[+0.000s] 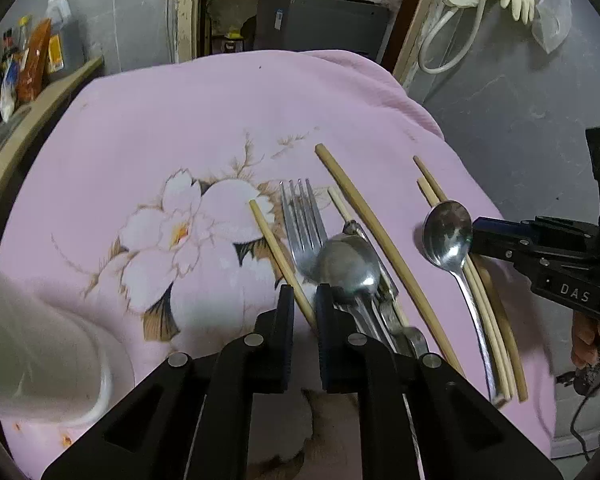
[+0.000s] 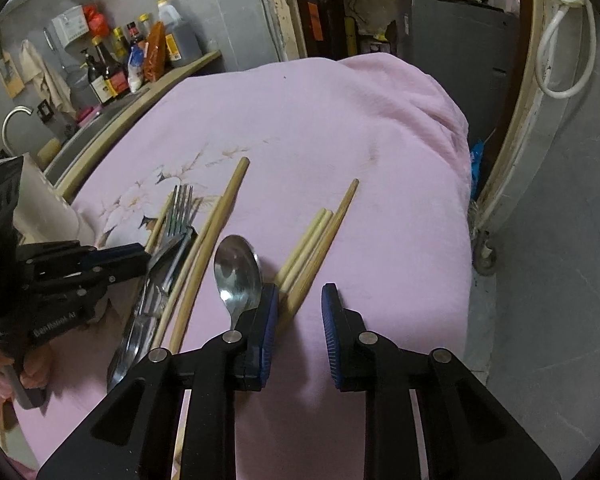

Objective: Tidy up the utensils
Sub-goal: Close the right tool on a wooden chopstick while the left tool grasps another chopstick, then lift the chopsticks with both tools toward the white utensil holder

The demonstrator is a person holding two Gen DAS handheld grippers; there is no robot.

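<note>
Where the pink cloth [image 1: 180, 120] with its flower print covers the counter, the utensils lie in two loose groups near the front edge. In the left group a fork [image 1: 302, 216] rests with its tines pointing away. A spoon [image 1: 348, 264] lies bowl-up across its neck on top of other metal handles that are too tangled to tell apart. A short chopstick [image 1: 272, 240] lies just left of the fork, and a long chopstick [image 1: 364, 220] runs slantwise just right of the pile. The left tool [image 1: 305, 292] points steeply down at this group with its jaws drawn almost together. The near end of the short chopstick passes through the narrow slot between them, and the pads look to be pinching it. To the right, well apart from the pile, a second spoon [image 2: 236, 272] lies bowl-up beside three chopsticks [image 2: 316, 240] laid close together. The right tool [image 2: 300, 296] is lowered over this group with its jaws apart and only bare cloth in the gap. Its left finger lies over the spoon's handle and the near ends of the three chopsticks. Bottles [image 2: 140, 56] stand on a ledge by the wall at far left.
</note>
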